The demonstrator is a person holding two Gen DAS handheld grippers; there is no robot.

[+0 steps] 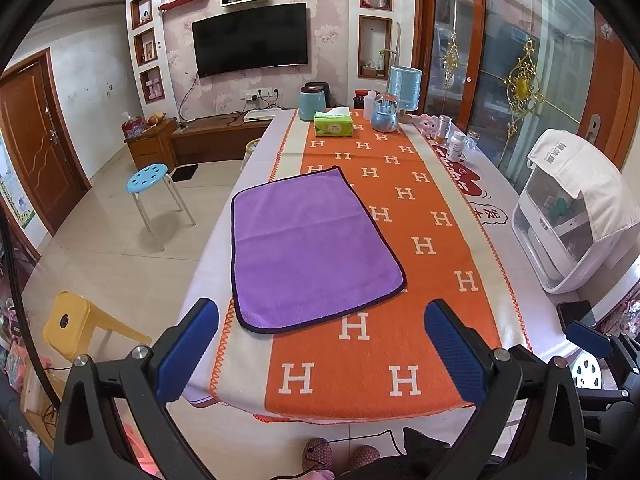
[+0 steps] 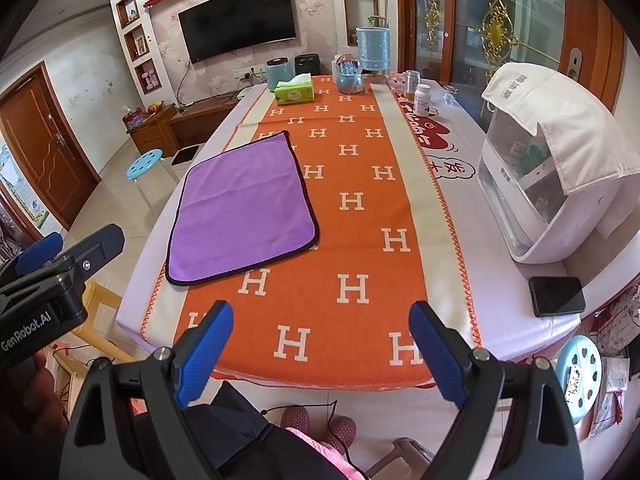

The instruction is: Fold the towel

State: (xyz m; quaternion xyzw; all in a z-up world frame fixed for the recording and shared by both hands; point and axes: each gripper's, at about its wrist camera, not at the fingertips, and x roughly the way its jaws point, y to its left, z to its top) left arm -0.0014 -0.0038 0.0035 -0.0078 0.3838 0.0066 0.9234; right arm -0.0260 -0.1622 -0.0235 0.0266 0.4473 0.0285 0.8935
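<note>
A purple towel (image 1: 308, 252) with a dark hem lies flat and unfolded on the orange H-patterned table runner (image 1: 424, 248); it also shows in the right wrist view (image 2: 244, 208). My left gripper (image 1: 320, 344) is open and empty, held over the table's near edge just short of the towel's near hem. My right gripper (image 2: 320, 344) is open and empty, over the near edge to the right of the towel. The left gripper also shows at the left of the right wrist view (image 2: 60, 256).
At the table's far end stand a green tissue box (image 1: 333, 123), a blue jar (image 1: 312, 105), a snow globe (image 1: 385, 114) and pill bottles (image 1: 455, 146). A white appliance (image 2: 548, 184) and a black phone (image 2: 557, 295) sit at the right. Stools (image 1: 154, 176) stand on the floor at the left.
</note>
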